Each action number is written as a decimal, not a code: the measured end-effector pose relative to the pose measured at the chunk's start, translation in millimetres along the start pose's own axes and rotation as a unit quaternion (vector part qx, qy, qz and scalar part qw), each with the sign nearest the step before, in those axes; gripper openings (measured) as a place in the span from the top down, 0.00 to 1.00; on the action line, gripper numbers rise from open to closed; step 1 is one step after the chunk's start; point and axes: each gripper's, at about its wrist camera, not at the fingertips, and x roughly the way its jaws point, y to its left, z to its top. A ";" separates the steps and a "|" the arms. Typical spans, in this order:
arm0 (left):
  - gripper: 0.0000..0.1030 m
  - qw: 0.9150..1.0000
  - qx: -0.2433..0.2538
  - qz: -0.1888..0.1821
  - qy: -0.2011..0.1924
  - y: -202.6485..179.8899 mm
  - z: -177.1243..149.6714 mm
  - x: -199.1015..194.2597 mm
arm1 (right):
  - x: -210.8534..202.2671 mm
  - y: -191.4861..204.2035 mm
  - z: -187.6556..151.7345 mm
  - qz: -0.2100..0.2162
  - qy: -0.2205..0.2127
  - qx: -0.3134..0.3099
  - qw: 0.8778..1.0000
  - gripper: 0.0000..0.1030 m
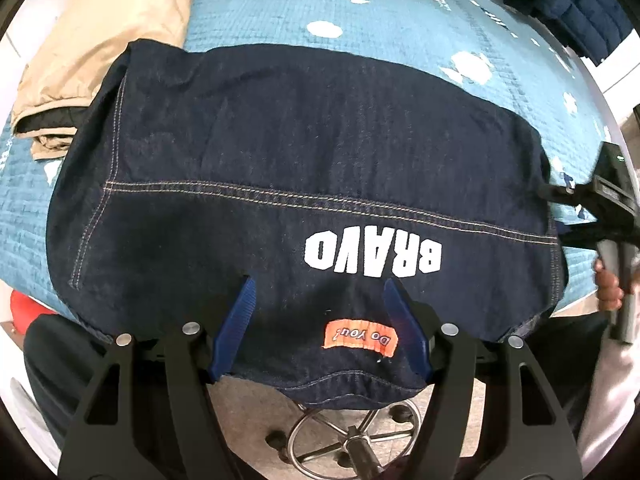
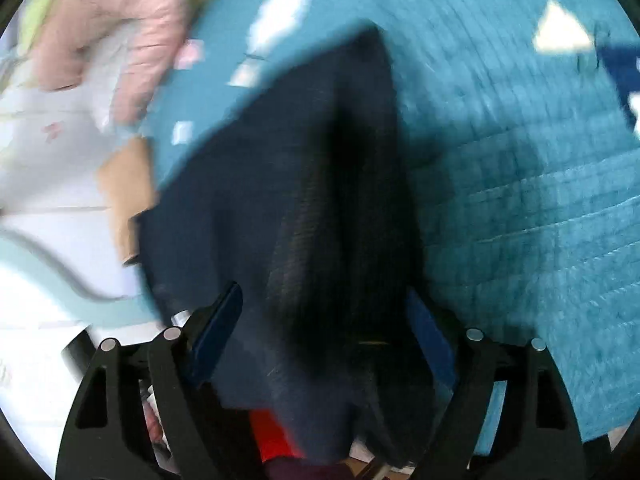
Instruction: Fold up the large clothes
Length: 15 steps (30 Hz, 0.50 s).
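Denim jacket (image 1: 280, 152) lies back-up, roughly squared on your bed (image 1: 400, 20); both left gripper (image 1: 320, 312) and right gripper (image 2: 324, 320) gape open, gripping nothing; final folds remain.

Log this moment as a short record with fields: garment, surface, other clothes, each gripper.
garment: dark denim jacket lying flat, white BRAVO lettering, orange patch
surface: blue quilted cover with white cloud shapes
other clothes: folded tan garment beside the jacket; navy puffer at the far corner
left gripper: open over the jacket's near edge
right gripper: open, dark denim between the fingers, view blurred
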 end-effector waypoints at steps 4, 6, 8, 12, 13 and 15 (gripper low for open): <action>0.34 1.000 0.003 -0.002 -0.008 -0.4 8.4 -3.7 | 1.9 16.0 -4.6 -0.055 -0.010 -0.024 0.998 0.15; 0.34 1.000 -0.002 -0.008 -0.011 -0.3 13.0 -6.8 | -4.1 22.1 -13.5 -0.090 -0.026 -0.017 0.995 0.17; 0.34 1.000 -0.004 -0.017 -0.021 -2.3 19.0 -12.8 | -3.1 15.6 -20.0 -0.135 -0.026 -0.021 0.990 0.17; 0.34 0.999 0.003 -0.014 -0.030 -7.1 30.0 -16.5 | -2.6 -5.3 -14.6 -0.073 -0.022 0.011 0.997 0.15; 0.34 0.999 0.004 -0.015 -0.030 -8.8 34.2 -15.6 | -1.2 -10.5 -12.6 -0.051 -0.020 0.017 0.998 0.11; 0.34 0.999 0.007 -0.018 -0.032 -12.0 45.8 -13.1 | -4.3 -13.9 -11.2 -0.004 -0.031 0.035 0.999 0.10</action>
